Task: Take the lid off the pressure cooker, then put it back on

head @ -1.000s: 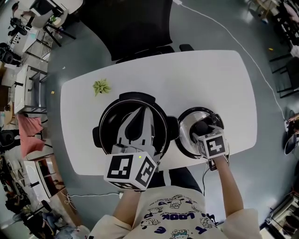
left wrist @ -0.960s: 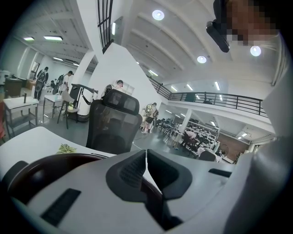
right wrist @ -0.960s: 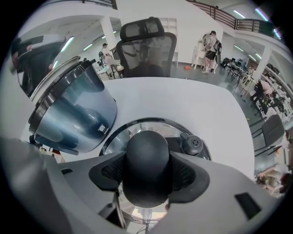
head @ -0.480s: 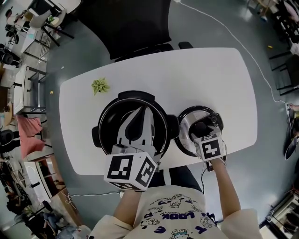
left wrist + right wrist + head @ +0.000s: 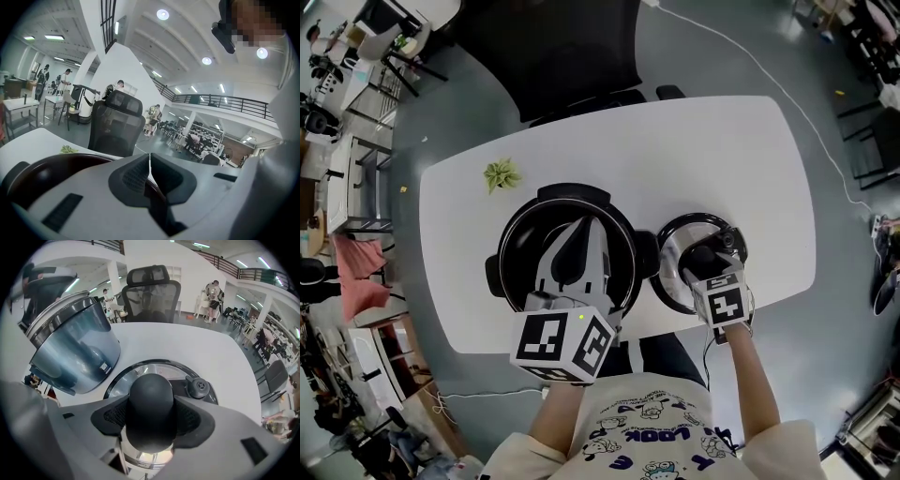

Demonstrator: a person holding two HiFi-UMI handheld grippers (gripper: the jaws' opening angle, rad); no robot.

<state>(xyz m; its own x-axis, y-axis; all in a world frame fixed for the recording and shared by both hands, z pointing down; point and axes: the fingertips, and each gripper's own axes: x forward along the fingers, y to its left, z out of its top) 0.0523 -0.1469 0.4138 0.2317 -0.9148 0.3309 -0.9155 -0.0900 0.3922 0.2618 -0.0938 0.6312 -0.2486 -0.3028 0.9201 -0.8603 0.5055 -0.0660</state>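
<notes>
Lid (image 5: 673,267) off the pressure cooker (image 5: 514,246) and lying flat on the white table (image 5: 694,150), just beside the pot on its right, close to your edge of the table; whether lid and cooker touch cannot be told from above.

Your right gripper (image 5: 151,417) points steeply down onto the lid; its pads (image 5: 111,420) sit against either side of the round black knob (image 5: 151,397) at the lid's centre, so you have the jaws closed on that knob at a wide spread; a small black valve (image 5: 199,387) shows just right of the knob on the lid's top; the lid's shiny metal face shows around the knob.

Your left gripper (image 5: 581,230) reaches out over the open cooker, with its tips above the middle of the dark bowl; its fingers (image 5: 131,176) are pressed together with only a thin seam between them, holding nothing; in the left gripper view the cooker's far rim curves behind the tips.

You have the cooker standing upright, left of the table's centre, with its mouth uncovered; a small green plant sprig (image 5: 502,174) lies on the table beyond the cooker to the left, well apart from both grippers; a black office chair (image 5: 567,47) stands at the far side of the table.
</notes>
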